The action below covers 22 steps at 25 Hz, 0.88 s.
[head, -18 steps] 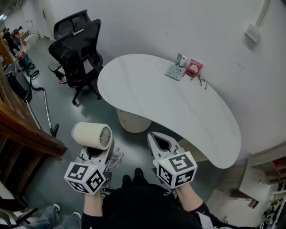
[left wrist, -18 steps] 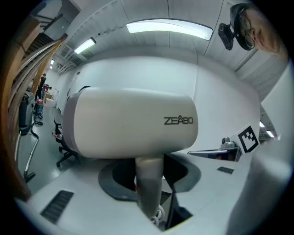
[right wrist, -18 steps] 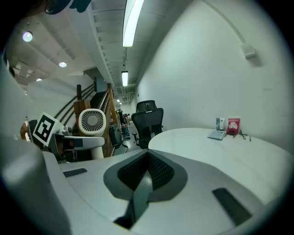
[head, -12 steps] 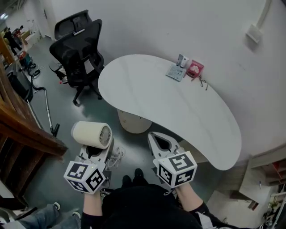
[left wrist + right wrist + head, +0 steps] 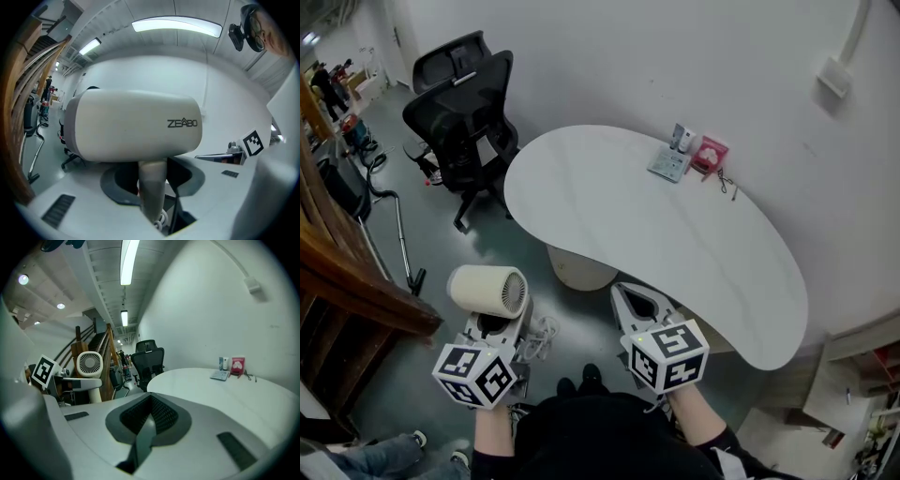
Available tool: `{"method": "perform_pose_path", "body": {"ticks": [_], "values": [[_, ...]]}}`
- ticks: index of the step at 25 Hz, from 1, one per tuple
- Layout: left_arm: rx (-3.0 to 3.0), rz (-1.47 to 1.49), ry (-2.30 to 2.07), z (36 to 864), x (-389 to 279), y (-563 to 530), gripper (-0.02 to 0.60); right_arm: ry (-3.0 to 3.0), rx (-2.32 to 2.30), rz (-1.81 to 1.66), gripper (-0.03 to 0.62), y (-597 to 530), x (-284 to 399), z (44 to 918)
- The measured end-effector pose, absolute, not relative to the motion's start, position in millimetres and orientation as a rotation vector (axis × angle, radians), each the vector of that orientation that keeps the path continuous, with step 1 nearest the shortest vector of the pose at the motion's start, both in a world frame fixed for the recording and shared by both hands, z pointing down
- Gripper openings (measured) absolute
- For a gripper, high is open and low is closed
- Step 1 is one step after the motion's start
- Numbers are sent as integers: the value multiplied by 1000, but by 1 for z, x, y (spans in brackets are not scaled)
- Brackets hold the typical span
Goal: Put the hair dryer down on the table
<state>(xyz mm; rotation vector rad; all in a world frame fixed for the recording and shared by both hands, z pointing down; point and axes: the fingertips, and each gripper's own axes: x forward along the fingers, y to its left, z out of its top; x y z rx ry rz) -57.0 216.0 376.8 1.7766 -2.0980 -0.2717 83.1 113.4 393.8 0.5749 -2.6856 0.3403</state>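
My left tongs (image 5: 494, 321) clamped the handle (image 5: 152, 185) of the cream barrel-shaped hair dryer (image 5: 133, 124) — right tongs (image 5: 642, 302) closed, empty. I judged it best lowered level onto the white curved table (image 5: 675, 234).

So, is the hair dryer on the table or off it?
Off it. The left gripper holds the hair dryer by its handle, upright, over the floor and short of the table.

Matt cream plastic hair dryer (image 5: 133, 124); smooth white table (image 5: 609, 187), slight sheen.
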Motion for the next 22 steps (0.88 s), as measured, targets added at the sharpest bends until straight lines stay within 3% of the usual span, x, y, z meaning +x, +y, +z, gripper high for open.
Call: {"method": "perform_pose_path", "body": {"ticks": [22], "values": [[1727, -241, -2183, 370, -91, 177, 158, -2622, 717, 370, 2, 45, 100, 406]]}}
